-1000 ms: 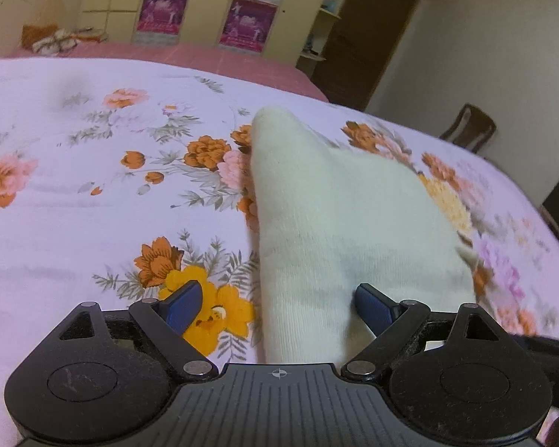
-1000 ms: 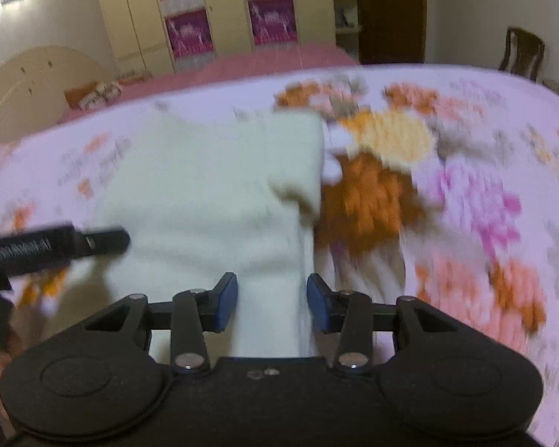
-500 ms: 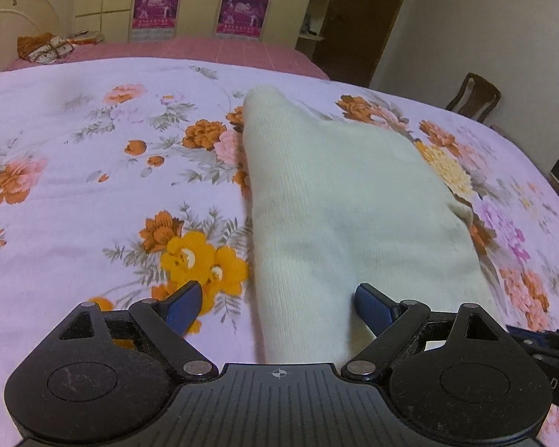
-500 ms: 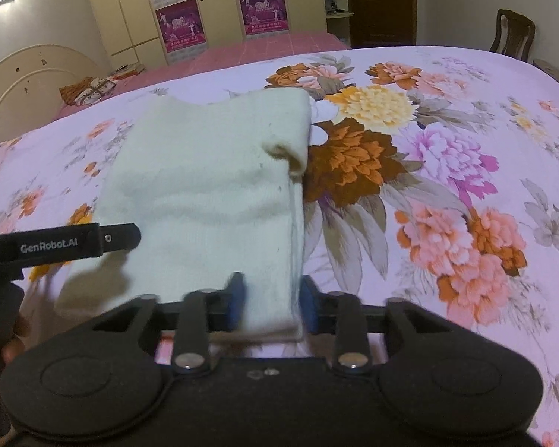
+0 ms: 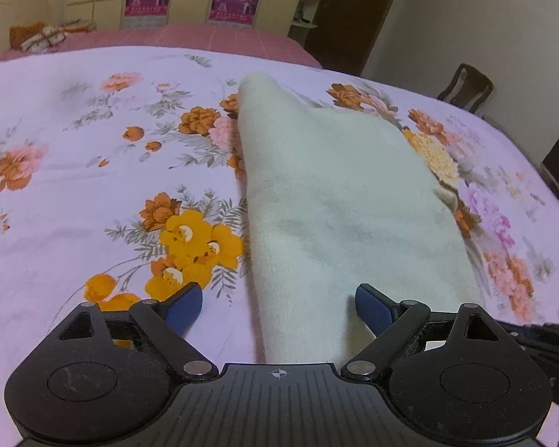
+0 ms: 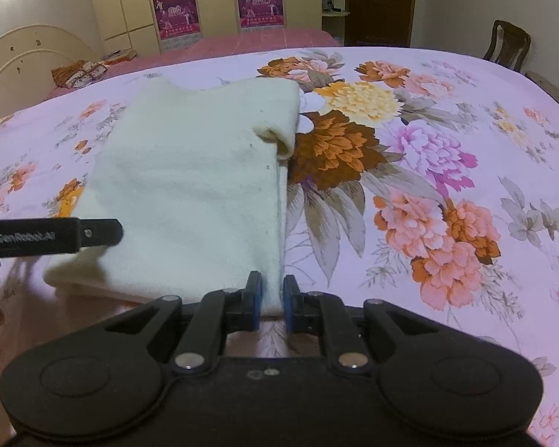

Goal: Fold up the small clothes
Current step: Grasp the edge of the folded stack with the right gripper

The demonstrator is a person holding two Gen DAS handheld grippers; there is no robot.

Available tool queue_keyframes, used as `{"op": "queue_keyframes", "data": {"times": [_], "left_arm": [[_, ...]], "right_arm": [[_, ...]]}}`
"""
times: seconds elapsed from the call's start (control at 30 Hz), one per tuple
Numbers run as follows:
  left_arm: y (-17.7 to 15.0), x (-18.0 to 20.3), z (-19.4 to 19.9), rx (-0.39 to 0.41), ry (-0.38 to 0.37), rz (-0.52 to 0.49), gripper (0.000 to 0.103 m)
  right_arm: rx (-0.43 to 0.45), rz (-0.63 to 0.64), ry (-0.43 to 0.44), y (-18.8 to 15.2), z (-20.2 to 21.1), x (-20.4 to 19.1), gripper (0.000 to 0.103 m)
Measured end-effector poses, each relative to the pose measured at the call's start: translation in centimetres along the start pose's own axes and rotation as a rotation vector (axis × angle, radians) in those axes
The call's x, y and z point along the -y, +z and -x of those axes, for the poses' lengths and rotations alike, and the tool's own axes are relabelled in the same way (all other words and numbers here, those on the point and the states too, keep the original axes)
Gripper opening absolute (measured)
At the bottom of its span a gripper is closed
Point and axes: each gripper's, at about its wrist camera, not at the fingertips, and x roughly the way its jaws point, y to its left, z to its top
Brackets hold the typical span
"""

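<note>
While the cream garment (image 6: 190, 186) stretches away from me along the bed (image 6: 466, 119), my right tool (image 6: 267, 296) is closing on its near right corner; my left tool (image 5: 279, 303) gapes wide astride its near left edge, gripping nothing.

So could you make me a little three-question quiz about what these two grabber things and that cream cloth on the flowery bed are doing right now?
1. True or false: the left gripper is clamped on the cream garment.
2. Which part of the garment sits between the right gripper's pads?
A. its far corner
B. its near right-hand edge
C. its middle
3. Fill in: the garment lies on a ____ bedsheet.

Key
1. False: its jaws stand wide apart, with the garment's near end between them but not pressed.
2. B: the jaws are closing on that edge.
3. Floral (pink with orange, yellow and purple flowers).
</note>
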Motion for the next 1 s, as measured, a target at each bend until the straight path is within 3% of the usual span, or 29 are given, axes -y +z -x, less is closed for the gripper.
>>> {"op": "queue_keyframes", "data": {"times": [0.17, 0.33, 0.57, 0.63, 0.73, 0.8, 0.87, 0.9, 1.0], "left_arm": [[0.7, -0.6, 0.8, 0.019, -0.020, 0.016, 0.088], [0.1, -0.8, 0.1, -0.005, -0.007, 0.004, 0.088], [-0.2, -0.4, -0.3, -0.002, 0.001, -0.022, 0.089], [-0.2, -0.3, -0.3, -0.001, 0.003, -0.023, 0.089], [-0.1, -0.2, -0.2, -0.003, -0.009, -0.015, 0.089], [0.2, -0.4, -0.1, -0.006, -0.021, 0.003, 0.089], [0.4, -0.7, -0.1, -0.002, -0.032, 0.023, 0.089], [0.7, -0.7, -0.2, -0.001, -0.031, 0.031, 0.088], [1.5, -0.8, -0.1, 0.025, -0.033, 0.048, 0.088]], "right_arm": [[0.009, -0.037, 0.040, 0.4, 0.8, 0.5, 0.014], [0.011, -0.093, 0.100, 0.5, 1.3, 1.2, 0.023], [-0.005, -0.118, 0.101, -0.2, 0.5, 1.2, 0.024], [-0.002, -0.083, 0.084, -0.2, 0.5, 0.7, 0.014], [0.022, 0.008, 0.024, -0.3, 1.0, 0.1, 0.007], [-0.019, -0.016, -0.052, -0.7, 0.0, 1.2, 0.002], [-0.032, -0.074, -0.009, -0.8, 0.1, 2.6, 0.001], [-0.022, -0.090, 0.013, -0.4, 0.5, 2.9, 0.002], [0.055, -0.151, 0.064, 1.3, 1.8, 3.6, 0.024]]}}
